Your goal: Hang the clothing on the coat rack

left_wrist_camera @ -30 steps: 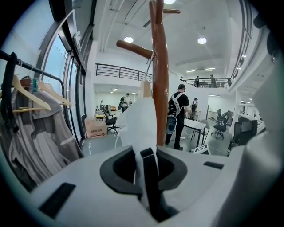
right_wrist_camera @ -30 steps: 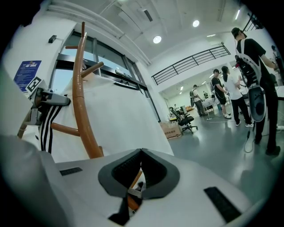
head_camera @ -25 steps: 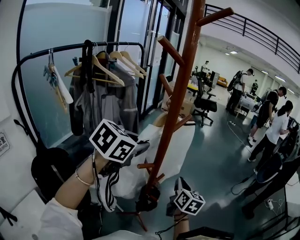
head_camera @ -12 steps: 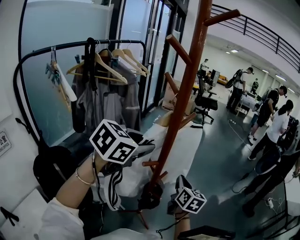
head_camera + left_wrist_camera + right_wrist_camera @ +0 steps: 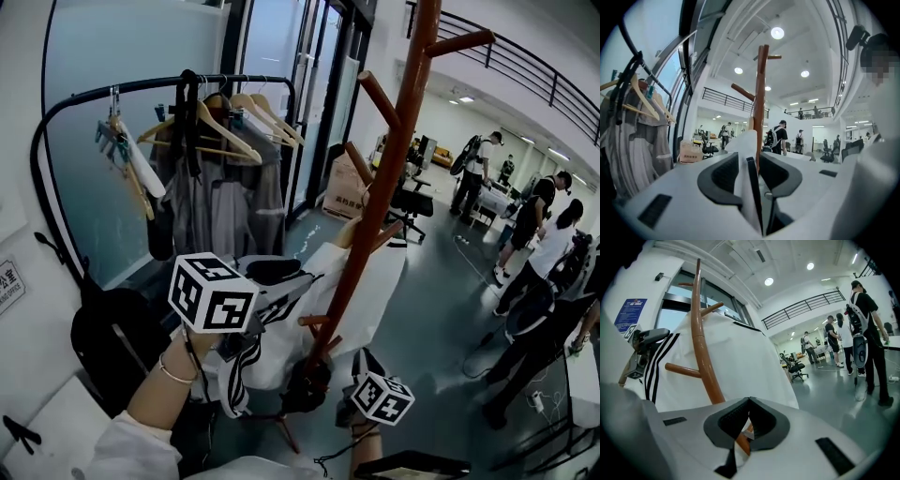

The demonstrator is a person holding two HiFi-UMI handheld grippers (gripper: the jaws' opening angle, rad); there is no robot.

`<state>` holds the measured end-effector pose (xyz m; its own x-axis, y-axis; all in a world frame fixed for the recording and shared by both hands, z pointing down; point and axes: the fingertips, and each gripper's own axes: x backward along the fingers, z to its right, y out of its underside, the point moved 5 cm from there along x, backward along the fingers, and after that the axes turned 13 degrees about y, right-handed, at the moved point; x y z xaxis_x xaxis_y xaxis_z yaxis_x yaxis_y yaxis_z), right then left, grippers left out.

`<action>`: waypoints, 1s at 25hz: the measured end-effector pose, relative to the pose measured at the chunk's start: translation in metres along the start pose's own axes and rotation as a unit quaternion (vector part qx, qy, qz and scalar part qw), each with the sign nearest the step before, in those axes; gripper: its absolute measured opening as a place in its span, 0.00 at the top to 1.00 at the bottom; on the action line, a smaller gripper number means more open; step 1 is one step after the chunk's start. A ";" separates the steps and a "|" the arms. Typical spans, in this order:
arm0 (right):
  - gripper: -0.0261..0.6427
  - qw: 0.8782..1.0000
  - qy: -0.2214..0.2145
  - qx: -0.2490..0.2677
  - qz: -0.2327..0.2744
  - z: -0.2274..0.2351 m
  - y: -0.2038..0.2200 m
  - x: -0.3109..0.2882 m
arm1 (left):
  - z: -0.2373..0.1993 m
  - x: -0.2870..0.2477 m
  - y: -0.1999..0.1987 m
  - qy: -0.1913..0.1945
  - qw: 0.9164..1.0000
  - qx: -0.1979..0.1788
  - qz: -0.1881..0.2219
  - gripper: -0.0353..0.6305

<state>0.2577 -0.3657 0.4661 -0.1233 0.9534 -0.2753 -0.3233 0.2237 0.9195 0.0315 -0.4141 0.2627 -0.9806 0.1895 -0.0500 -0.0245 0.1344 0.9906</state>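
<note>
at the foot of the brown coat rack [image 5: 392, 164], a white top [image 5: 366, 286] with black stripes hangs bunched against the pole's lower pegs, low down and well under the high pegs. the left gripper [image 5: 286, 278], held about level at the pole's left, has just been opening its jaws. they now stand wide apart, with a fold of the striped cloth standing loose in the gap. the right gripper [image 5: 307, 389], lower and close against the pole, seems to pinch an edge of the same top with its jaw tips meeting, though the fold there is hard to read. behind, a black clothes rail [image 5: 141, 89] carries wooden hangers [image 5: 220, 131] and a grey jacket [image 5: 220, 202]. people [image 5: 544, 253] stand across the hall.
</note>
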 end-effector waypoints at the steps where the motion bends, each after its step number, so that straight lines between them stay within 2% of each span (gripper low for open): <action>1: 0.93 1.000 0.000 0.002 0.000 -0.003 0.000 0.001 | 0.000 0.006 0.000 -0.005 1.000 0.003 0.020 0.75; 4: 0.93 1.000 0.000 0.009 0.001 -0.010 0.001 0.004 | -0.002 0.026 0.002 -0.031 0.996 0.015 0.080 0.75; 8: 0.93 1.000 0.002 0.015 0.001 -0.018 0.005 0.010 | -0.006 0.056 0.018 -0.086 0.986 0.032 0.139 0.75; 12: 0.93 1.000 0.006 0.021 -0.006 -0.021 0.013 0.019 | -0.014 0.082 0.057 -0.166 0.966 0.059 0.186 0.78; 16: 0.93 0.999 0.016 0.029 -0.015 -0.016 0.021 0.028 | -0.018 0.105 0.097 -0.216 0.946 0.100 0.218 0.84; 20: 0.93 0.999 0.027 0.024 -0.021 -0.003 0.031 0.036 | -0.012 0.121 0.130 -0.252 0.937 0.118 0.210 0.89; 25: 0.93 0.999 0.020 0.023 -0.016 0.005 0.031 0.042 | 0.005 0.129 0.165 -0.337 0.929 0.074 0.131 0.93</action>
<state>0.2471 -0.3179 0.4842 -0.1516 0.9372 -0.3143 -0.2835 0.2633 0.9221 -0.0985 -0.3624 0.4195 -0.6035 0.7940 0.0727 0.2743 0.1211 0.9540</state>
